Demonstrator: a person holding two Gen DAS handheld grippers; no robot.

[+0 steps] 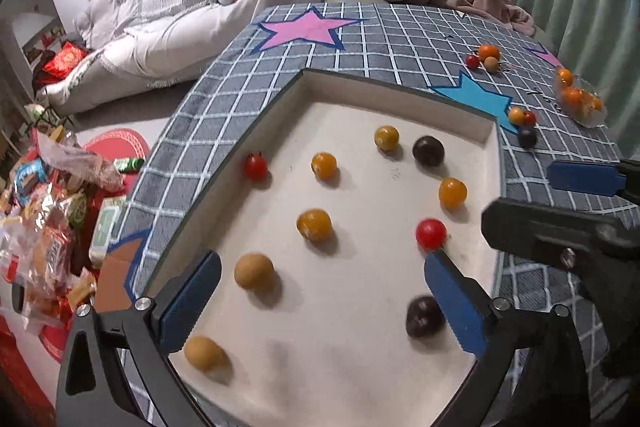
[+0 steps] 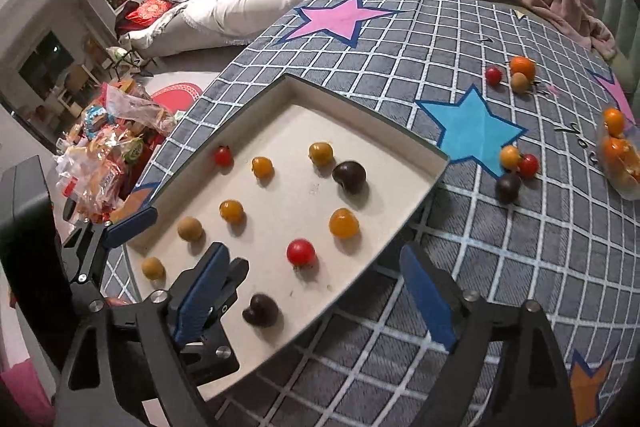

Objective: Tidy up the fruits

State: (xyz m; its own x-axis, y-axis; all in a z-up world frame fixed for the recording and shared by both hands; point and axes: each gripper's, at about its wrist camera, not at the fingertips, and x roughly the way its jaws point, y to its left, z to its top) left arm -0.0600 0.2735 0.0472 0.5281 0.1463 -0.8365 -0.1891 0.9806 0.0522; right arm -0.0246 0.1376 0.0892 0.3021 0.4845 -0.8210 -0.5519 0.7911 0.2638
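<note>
Left gripper (image 1: 320, 291) jaws spread, empty, over white tray (image 1: 400, 95). Right gripper (image 2: 316, 303) jaws spread, empty, straddling tray edge; dark fruit (image 2: 261, 310) lies between them.

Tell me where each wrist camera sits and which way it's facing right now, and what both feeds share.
Left wrist: on the left gripper, above the white tray, looking across it toward the sofa; its open jaws frame the fruit, and the right gripper intrudes from the right.
Right wrist: on the right gripper, over the tray's right edge, facing the same way; the left gripper shows at left.
Shared: tray, its red tomato, checked cloth.
</note>
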